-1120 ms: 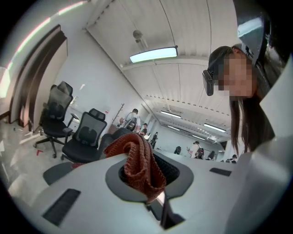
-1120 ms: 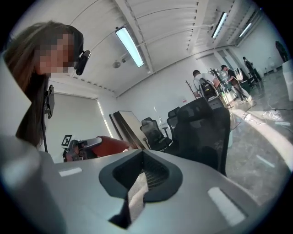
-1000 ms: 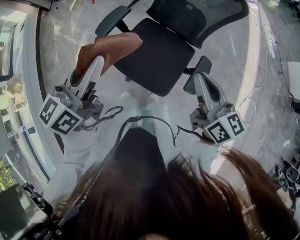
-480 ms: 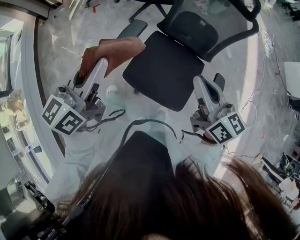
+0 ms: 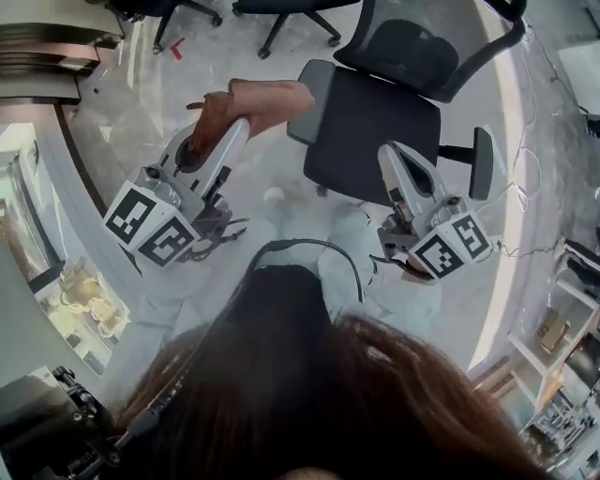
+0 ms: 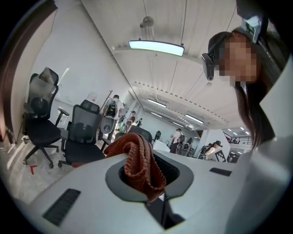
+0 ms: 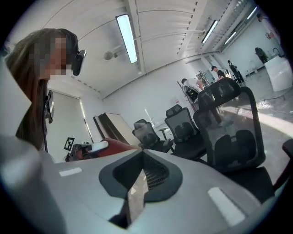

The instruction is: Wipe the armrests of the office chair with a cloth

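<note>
The black office chair (image 5: 375, 122) stands at the upper right of the head view, its mesh back (image 5: 417, 47) turned away. Its grey left armrest (image 5: 315, 89) and right armrest (image 5: 483, 161) flank the seat. My left gripper (image 5: 242, 120) is shut on a rust-brown knitted cloth (image 5: 261, 97), which hangs just left of the left armrest; I cannot tell whether they touch. In the left gripper view the cloth (image 6: 139, 164) bunches between the jaws. My right gripper (image 5: 389, 155) hovers over the seat's near edge, shut with nothing in it (image 7: 137, 187).
Other office chairs (image 5: 281, 14) stand beyond on the marble floor, also visible in the left gripper view (image 6: 43, 123). A curved glass wall (image 5: 56, 187) runs along the left. Cables (image 5: 527, 159) lie right of the chair, shelves (image 5: 562, 328) at lower right. People stand far off.
Both grippers have swung sideways across the room. In the head view the chair has shifted right and the cloth now sits beside the left armrest. More chairs have come into view at the top.
</note>
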`<state>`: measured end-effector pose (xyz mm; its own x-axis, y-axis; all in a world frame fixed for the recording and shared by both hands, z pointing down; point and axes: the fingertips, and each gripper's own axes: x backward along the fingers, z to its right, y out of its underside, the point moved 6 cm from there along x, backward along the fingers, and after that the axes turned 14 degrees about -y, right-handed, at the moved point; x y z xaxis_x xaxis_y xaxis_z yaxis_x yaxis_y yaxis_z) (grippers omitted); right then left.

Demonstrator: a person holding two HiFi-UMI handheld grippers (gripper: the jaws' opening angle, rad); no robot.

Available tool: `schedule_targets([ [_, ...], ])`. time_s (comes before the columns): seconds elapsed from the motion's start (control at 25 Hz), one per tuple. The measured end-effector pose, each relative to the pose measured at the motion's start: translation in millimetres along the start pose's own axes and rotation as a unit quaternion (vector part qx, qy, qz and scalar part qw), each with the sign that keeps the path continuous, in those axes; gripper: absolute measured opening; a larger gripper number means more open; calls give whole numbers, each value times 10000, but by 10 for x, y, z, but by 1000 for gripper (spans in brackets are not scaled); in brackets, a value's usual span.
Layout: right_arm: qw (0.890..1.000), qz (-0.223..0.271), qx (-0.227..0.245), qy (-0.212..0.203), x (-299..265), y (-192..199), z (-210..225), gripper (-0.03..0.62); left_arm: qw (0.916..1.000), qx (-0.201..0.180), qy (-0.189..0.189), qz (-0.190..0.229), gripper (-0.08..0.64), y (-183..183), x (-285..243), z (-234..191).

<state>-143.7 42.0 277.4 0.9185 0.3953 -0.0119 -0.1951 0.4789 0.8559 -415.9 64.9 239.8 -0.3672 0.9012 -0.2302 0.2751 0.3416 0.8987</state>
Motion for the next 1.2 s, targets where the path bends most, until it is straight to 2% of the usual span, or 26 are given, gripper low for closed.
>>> schedule_targets([
  [0.2,9992,-182,-53,358,-484,170,-208,2,9986,231,333,-340,34,-13,-129,-444],
  [0.44,9968,-409,-167,663,-387,401,-150,2,9963,360,383,-679,34,280,-503,-431],
  [0.6,9924,-705,-352,950,-421,679,-25,2,9947,138,360,-952,34,509,-803,-399],
  [0.76,9843,-1068,-272,1377,-582,843,305,2,9937,-29,224,-1096,34,736,-1222,-413],
  [0.96,9712,-1356,92,1956,-823,919,635,2,9889,-304,-215,-1436,34,998,-1771,-531],
  [1.2,9637,-1667,108,2081,-1061,1113,746,2,9843,-499,-629,-1571,34,1150,-2438,-795],
])
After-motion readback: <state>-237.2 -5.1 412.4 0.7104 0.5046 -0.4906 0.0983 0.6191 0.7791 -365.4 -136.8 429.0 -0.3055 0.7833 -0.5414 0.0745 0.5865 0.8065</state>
